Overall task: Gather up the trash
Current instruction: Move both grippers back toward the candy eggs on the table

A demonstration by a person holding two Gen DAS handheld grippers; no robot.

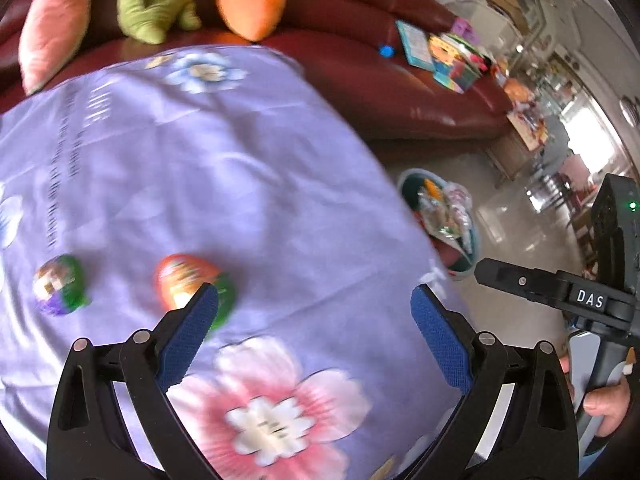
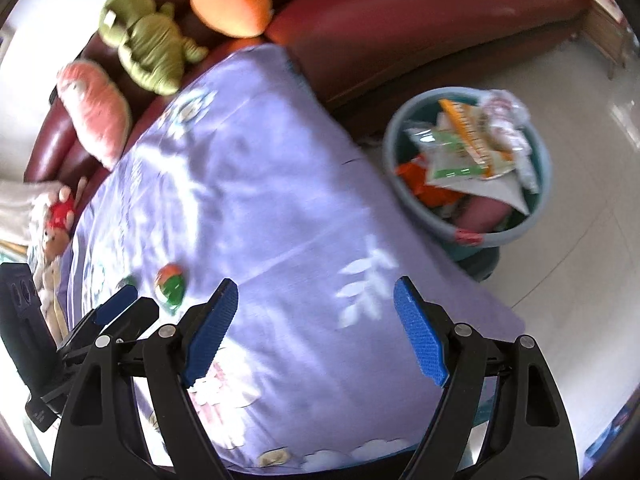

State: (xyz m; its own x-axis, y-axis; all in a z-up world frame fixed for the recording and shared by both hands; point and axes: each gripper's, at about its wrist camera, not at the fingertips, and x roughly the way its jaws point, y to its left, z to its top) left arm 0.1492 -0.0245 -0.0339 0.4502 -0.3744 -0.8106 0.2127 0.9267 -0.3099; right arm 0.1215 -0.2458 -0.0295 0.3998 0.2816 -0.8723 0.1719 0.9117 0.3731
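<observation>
Both the left gripper [image 1: 314, 304] and the right gripper [image 2: 316, 300] hang spread wide and empty over the lilac tablecloth [image 1: 240, 168]. On the cloth, the orange wrapper [image 1: 180, 280] is half hidden behind a left fingertip; the green-purple wrapper [image 1: 60, 290] beside it is blurred. Past the cloth's edge, the full trash bin [image 2: 540, 208] stands before the maroon sofa [image 2: 400, 20].

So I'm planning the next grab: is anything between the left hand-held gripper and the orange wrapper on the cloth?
Nothing visible. The left hand-held gripper is open just above the purple cloth, its left fingertip already beside the orange wrapper.
</observation>
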